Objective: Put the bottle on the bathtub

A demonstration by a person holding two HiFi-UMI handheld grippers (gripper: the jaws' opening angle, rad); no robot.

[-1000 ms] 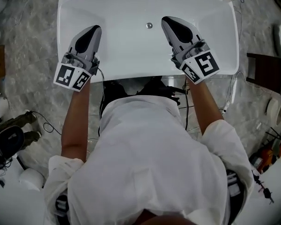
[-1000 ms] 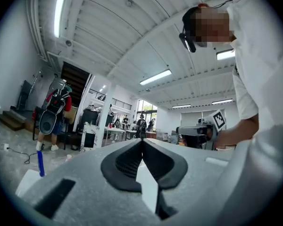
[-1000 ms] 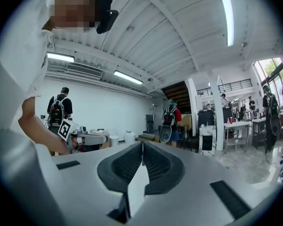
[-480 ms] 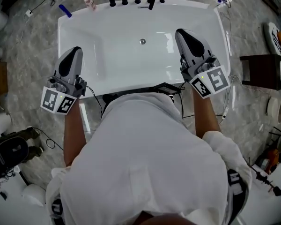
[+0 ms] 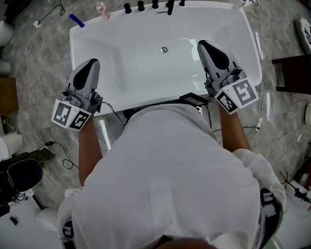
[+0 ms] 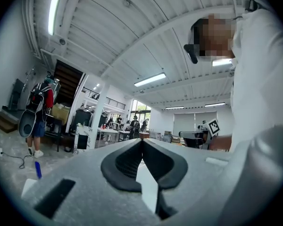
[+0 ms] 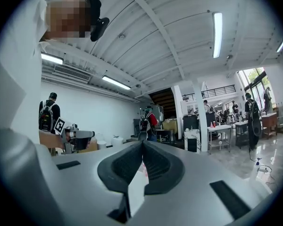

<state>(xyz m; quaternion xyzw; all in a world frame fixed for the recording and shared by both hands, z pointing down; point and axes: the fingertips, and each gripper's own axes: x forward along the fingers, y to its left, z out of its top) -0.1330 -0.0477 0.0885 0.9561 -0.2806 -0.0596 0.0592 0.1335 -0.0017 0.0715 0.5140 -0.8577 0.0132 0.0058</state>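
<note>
A small pink and white bottle (image 5: 100,9) stands on the far left corner of the white bathtub's rim (image 5: 217,7), left of the black tap fittings (image 5: 155,3). My left gripper (image 5: 92,62) is shut and holds nothing; it hovers by the tub's near left edge. My right gripper (image 5: 205,44) is over the right side of the basin, its jaws meeting at the tip with nothing between them. In the left gripper view the left gripper (image 6: 142,141) points level across a hall. The right gripper view shows the right gripper (image 7: 142,143) doing the same.
A blue object (image 5: 76,21) lies on the marble floor beyond the tub's left corner. A drain (image 5: 164,49) sits mid-basin. A dark stool (image 5: 298,74) stands to the right, boxes and gear (image 5: 10,175) to the left. People (image 6: 37,121) stand in the hall.
Both grippers have drawn back from over the basin toward the near rim and moved apart. The far rim with the bottle and taps has come into view. Both stay shut.
</note>
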